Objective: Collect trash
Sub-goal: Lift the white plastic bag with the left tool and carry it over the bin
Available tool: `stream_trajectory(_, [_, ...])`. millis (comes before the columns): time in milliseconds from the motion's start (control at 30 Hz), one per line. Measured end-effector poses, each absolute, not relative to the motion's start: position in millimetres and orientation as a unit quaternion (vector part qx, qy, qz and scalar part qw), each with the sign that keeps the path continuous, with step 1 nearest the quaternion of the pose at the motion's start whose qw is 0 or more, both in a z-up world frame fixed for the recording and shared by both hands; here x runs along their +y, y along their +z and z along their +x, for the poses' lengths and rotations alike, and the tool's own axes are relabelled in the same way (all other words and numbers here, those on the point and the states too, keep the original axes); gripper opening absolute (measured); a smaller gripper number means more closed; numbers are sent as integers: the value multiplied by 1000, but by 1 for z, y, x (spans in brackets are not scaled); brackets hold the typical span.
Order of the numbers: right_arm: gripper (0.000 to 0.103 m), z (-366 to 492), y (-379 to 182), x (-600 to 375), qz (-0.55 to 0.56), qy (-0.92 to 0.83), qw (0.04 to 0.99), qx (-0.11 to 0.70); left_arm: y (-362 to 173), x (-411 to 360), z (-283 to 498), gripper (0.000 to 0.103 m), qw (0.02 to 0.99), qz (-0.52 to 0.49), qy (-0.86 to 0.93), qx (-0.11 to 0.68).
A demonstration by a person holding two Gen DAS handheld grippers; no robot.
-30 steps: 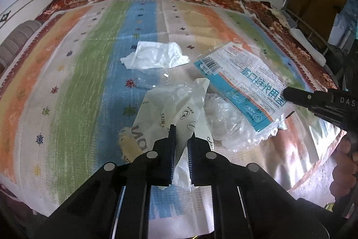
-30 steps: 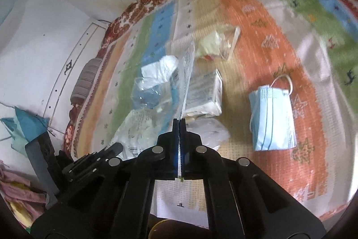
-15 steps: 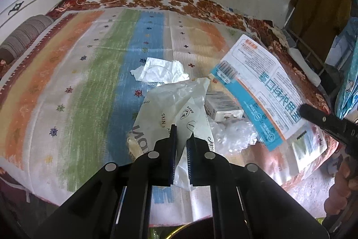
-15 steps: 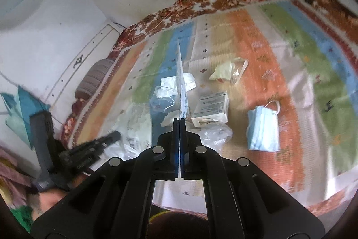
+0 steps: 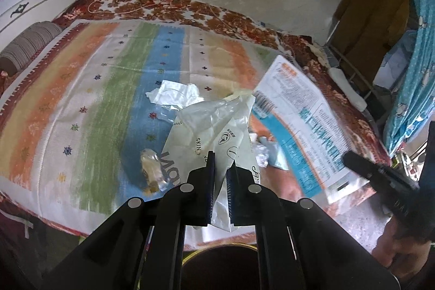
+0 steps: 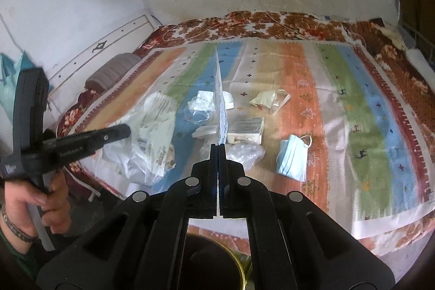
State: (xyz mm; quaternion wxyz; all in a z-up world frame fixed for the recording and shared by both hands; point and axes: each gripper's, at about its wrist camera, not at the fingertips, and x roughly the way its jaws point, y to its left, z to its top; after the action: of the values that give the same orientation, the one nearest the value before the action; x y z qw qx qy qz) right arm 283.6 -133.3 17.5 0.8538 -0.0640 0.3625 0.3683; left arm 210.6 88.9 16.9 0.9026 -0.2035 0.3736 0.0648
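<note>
The bed (image 6: 339,89), under its striped blanket, carries the litter, and a dark bin (image 6: 212,262) with a yellow rim sits below both tools at the bed's near edge. The step in hand looks like dropping two held pieces into that bin.

The right tongs (image 6: 218,154) are pinched tight on a flat blue-and-white packet (image 5: 301,124), raised off the bed; edge-on from its own camera, it would drop best if lowered over the bin mouth before the tongs part.

The left tongs (image 5: 220,167) are narrow, gripping a crumpled white plastic bag (image 5: 214,127) that hangs limp; bring its trailing end over the rim first.

On the blanket lie a face mask (image 6: 292,156), a small box (image 6: 247,127), a tissue (image 5: 174,94) and clear wrappers.
</note>
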Motion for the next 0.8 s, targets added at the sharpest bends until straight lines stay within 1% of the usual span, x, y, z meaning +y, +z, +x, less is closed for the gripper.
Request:
stream_trajectory(267, [0, 232, 23, -140, -95, 375, 856, 344, 32, 80, 183, 7, 908, -201, 60, 362])
stream_trajectory(433, [0, 210, 19, -150, -90, 379, 850, 354, 34, 74, 164, 7, 904, -215, 54, 365])
stream_trajectory(600, [0, 179, 12, -154, -103, 384, 847, 353, 30, 67, 141, 7, 899, -218, 73, 373])
stream_trajectory(800, [0, 149, -7, -163, -115, 385, 838, 369, 12, 62, 115, 7, 879, -267, 74, 389])
